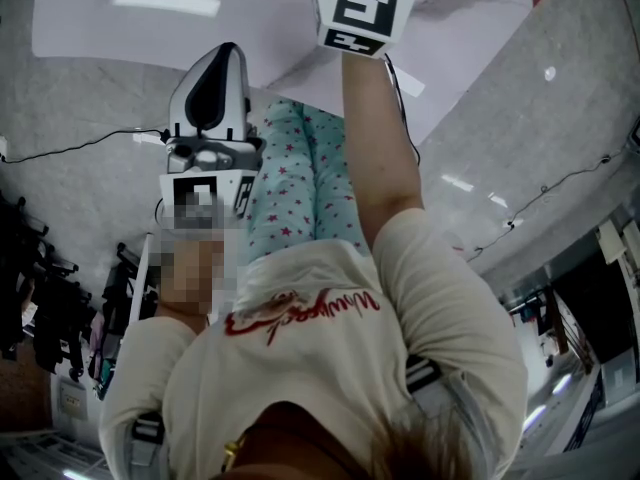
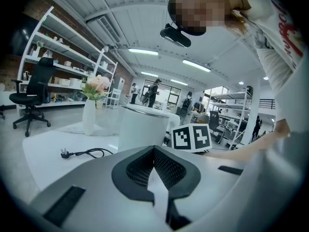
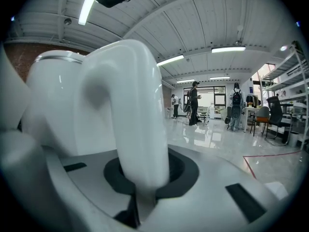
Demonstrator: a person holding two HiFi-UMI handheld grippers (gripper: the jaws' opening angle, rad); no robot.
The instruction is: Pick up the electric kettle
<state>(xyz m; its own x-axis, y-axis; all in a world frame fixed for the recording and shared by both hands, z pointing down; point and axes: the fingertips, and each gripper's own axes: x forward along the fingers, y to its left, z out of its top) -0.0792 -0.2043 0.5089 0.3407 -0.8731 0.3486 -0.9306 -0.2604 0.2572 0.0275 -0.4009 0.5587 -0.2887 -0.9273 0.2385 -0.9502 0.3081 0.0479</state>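
The electric kettle [image 2: 145, 127] stands well in from the near edge of the white surface [image 1: 80, 33]; my left gripper [image 1: 222, 60] hides its foot, so I cannot tell whether it is off the surface. Its shell looks stiff, smooth and glossy: I judge it slippery, and heavier if water is inside, which I cannot see. The arched handle [image 3: 130, 105] is the place to take it, and my right gripper [image 3: 142, 178] is pinching its upright part; held there, the body would likely hang off to one side and tip. My left gripper is pressed together on nothing by the near edge. A plug and cord [image 2: 82, 153] lie loose beside the kettle, a vase of flowers [image 2: 90, 112] beyond.
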